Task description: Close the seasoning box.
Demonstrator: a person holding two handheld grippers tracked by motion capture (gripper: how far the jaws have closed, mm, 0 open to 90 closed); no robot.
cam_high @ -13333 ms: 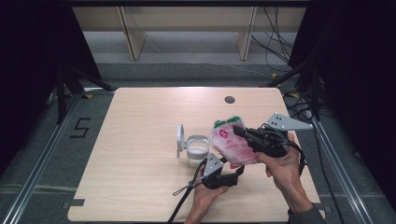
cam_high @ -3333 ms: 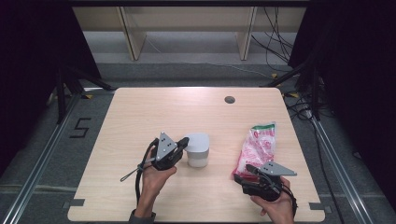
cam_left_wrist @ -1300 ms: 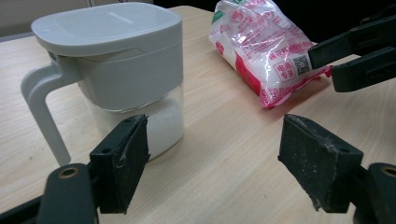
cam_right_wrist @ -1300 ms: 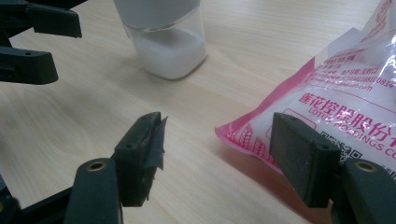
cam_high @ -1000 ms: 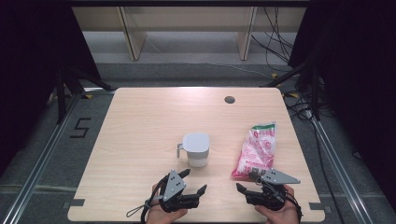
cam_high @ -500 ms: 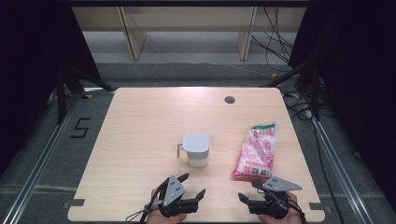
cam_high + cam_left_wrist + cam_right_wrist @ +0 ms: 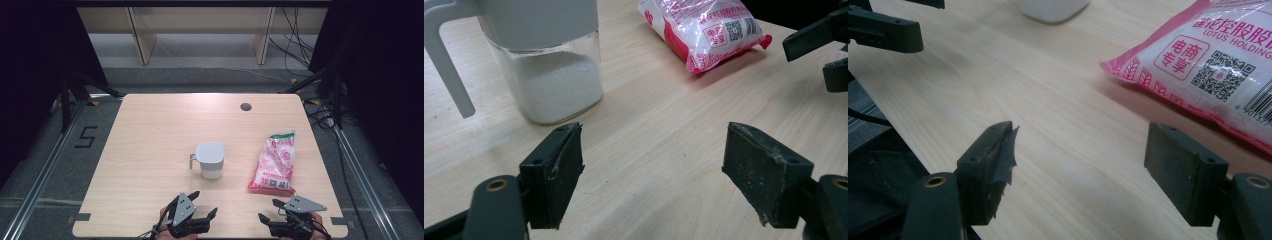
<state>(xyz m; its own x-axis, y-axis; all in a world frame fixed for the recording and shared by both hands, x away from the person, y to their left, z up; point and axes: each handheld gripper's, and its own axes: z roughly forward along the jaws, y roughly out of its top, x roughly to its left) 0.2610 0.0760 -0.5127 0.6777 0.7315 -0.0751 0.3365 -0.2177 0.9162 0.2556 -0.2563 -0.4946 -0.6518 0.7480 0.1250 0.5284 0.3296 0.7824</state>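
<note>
A glass jar (image 7: 210, 161) with a white lid and side handle stands mid-table, part full of white granules (image 7: 551, 80). A pink and white bag (image 7: 275, 162) lies flat to its right. My left gripper (image 7: 204, 202) rests open at the near edge, short of the jar, nothing between its jaws (image 7: 651, 175). My right gripper (image 7: 269, 210) is also open and holds nothing, just short of the bag's near end (image 7: 1218, 65). Each gripper view catches the other gripper: the right gripper (image 7: 824, 50) and the left gripper (image 7: 883, 30).
The wooden table (image 7: 150, 150) has a dark round hole (image 7: 245, 106) near its far edge. Cables (image 7: 325, 115) run along the floor at the right. A "5" mark (image 7: 86, 136) sits on the floor at the left. Shelf legs (image 7: 142, 40) stand beyond the table.
The right gripper, which held the bag by the open jar, has let it lie on the table. The jar's lid is down. Both grippers have drawn back to the near edge.
</note>
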